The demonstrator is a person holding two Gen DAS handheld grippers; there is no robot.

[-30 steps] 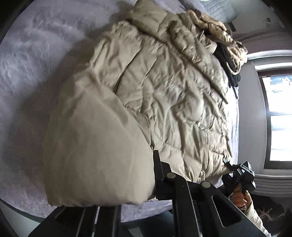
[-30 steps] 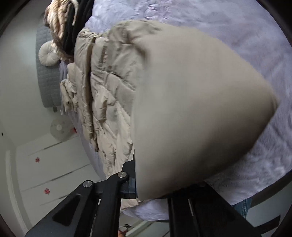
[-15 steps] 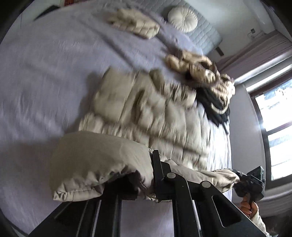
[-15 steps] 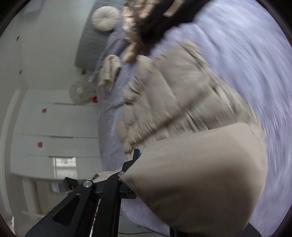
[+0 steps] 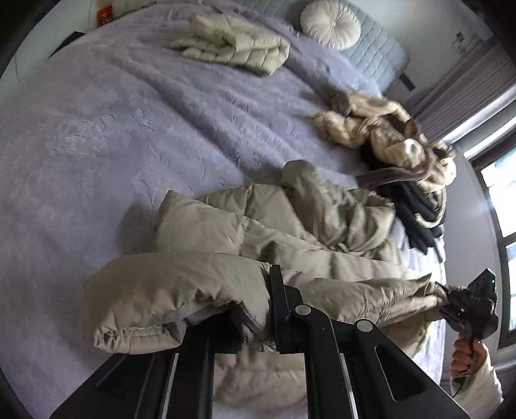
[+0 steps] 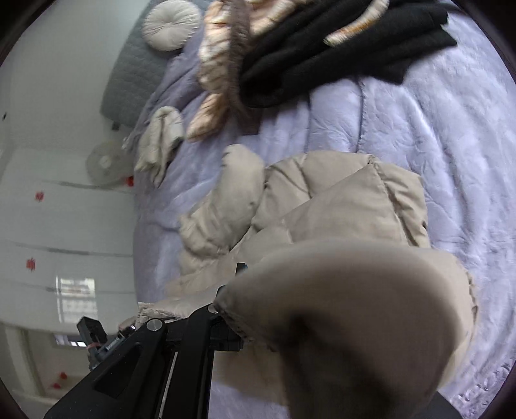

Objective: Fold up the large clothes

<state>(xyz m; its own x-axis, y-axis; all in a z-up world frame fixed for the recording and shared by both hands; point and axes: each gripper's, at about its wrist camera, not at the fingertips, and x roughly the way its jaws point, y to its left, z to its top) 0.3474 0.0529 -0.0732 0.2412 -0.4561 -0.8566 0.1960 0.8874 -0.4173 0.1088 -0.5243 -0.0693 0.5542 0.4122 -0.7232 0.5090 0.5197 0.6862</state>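
Observation:
A large beige puffer jacket (image 5: 277, 232) lies on the lavender bed, its near hem lifted. My left gripper (image 5: 254, 316) is shut on the hem's left corner, which bulges over the fingers. My right gripper (image 6: 238, 309) is shut on the hem's other corner; the fabric (image 6: 348, 309) covers its right finger. In the left wrist view the right gripper (image 5: 467, 306) shows at the far right, held by a hand, with the hem stretched between the two. The left gripper shows small in the right wrist view (image 6: 96, 338).
A folded beige jacket (image 5: 232, 42) lies at the bed's far end near a round white cushion (image 5: 329, 22). A heap of cream and black clothes (image 5: 403, 161) lies by the window side. Lavender bedspread (image 5: 113, 129) spreads to the left. White wardrobe (image 6: 64, 225) beyond.
Both grippers have lifted the jacket's hem up and toward the far end, so the jacket has gone from lying flat to bunching and doubling over. The views now tilt up to show the whole bed.

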